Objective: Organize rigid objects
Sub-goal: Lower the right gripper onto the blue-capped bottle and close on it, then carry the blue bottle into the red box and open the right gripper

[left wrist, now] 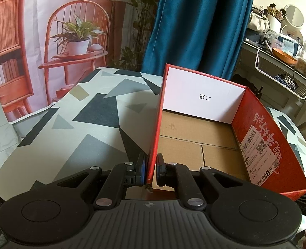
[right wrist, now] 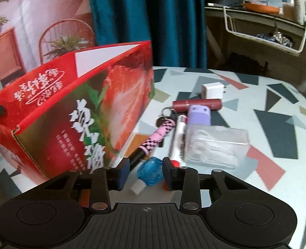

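1. One small blue bottle is lying on its side on the patterned table, between the fingers of the right gripper; the jaws are standing slightly apart around it, with no pad pressing on it that I can see.
2. It is looking like hard, glossy plastic (light, probably slippery), so I would be squeezing across its wide body, not the white cap.
3. Beyond it, a pink-and-black pen, a white tube, a clear packet, a lilac case, a maroon tube and a white charger are crowding together.
4. The red box is sitting just left of the pile, empty inside.
5. The left gripper is clamping the box's side wall, steadying it.
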{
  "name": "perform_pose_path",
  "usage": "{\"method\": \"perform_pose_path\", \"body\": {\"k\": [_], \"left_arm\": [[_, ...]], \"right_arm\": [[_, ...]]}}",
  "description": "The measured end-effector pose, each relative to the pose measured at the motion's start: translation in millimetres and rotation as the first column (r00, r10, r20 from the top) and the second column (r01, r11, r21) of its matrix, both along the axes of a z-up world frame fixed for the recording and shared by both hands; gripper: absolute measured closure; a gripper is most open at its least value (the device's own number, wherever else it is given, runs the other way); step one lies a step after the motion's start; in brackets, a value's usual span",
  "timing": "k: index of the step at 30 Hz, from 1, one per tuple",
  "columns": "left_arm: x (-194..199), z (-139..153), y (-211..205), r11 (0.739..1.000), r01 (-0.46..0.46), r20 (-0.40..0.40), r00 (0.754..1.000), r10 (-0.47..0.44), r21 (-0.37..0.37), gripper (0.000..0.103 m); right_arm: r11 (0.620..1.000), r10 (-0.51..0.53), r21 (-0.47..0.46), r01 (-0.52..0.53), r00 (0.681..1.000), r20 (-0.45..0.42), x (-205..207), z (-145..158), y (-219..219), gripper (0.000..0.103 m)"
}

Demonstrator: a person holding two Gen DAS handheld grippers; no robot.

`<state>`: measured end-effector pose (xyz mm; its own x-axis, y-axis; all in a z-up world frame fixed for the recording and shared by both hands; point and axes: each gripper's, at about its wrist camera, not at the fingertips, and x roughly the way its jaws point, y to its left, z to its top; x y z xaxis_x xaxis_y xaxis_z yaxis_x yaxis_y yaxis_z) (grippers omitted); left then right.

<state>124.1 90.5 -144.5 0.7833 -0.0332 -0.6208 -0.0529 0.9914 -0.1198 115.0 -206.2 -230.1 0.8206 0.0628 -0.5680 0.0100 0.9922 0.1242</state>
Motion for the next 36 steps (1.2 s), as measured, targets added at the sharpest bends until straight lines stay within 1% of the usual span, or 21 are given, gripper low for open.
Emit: {"method": "perform_pose_path", "body": {"k": [3, 6, 8, 10, 14, 23, 25, 27, 32, 36], "left_arm": [[0.1, -0.1, -0.1, 1.000, 0.001, 0.000, 1.000, -0.001, -0.001, 0.092], [0.2, -0.3, 0.2, 1.000, 0.001, 0.001, 1.000, -0.001, 0.000, 0.092], [0.2, -0.3, 0.2, 1.000, 0.001, 0.001, 1.000, -0.001, 0.000, 0.092], [0.2, -0.2, 0.2, 1.000, 0.001, 0.001, 1.000, -0.001, -0.001, 0.092], [0.4, -0.5, 0.1, 1.000, 0.001, 0.002, 1.000, -0.001, -0.001, 0.092], [1.2, 0.0, 0.7, 1.000, 0.009, 0.003, 1.000, -0.009, 0.004, 0.092], [1.3, 0.2, 1.1, 1.000, 0.011, 0.003, 1.000, -0.011, 0.005, 0.092], [1.1, 0.2, 1.3, 1.000, 0.011, 0.003, 1.000, -0.011, 0.006, 0.092], [1.0, 0.0, 2.5, 1.000, 0.014, 0.003, 1.000, -0.014, 0.003, 0.092], [0.8, -0.3, 3.1, 1.000, 0.016, 0.002, 1.000, -0.016, 0.004, 0.092]], "right_arm": [[1.000, -0.006, 0.011, 0.006, 1.000, -0.028, 4.9, -5.6, -1.0, 0.070], [0.998, -0.027, 0.060, 0.030, 0.999, -0.041, 8.8, -13.1, -7.9, 0.070], [0.996, -0.039, 0.073, 0.043, 0.997, -0.060, 12.9, -18.5, -11.2, 0.072], [0.996, -0.043, 0.072, 0.047, 0.998, -0.048, 14.1, -19.5, -12.4, 0.072], [0.997, -0.046, 0.058, 0.048, 0.998, -0.037, 15.8, -20.8, -11.4, 0.073], [0.999, -0.032, -0.007, 0.032, 0.999, -0.003, 10.9, -23.5, -3.8, 0.075], [0.999, -0.030, 0.013, 0.030, 1.000, 0.000, 10.9, -22.1, -7.0, 0.076], [0.999, -0.039, 0.037, 0.038, 0.999, 0.020, 8.2, -18.2, -11.1, 0.081], [0.998, -0.048, 0.049, 0.044, 0.996, 0.079, -0.1, -1.4, -17.3, 0.081], [0.997, -0.051, 0.066, 0.045, 0.994, 0.099, 0.4, 12.8, -19.4, 0.081]]}}
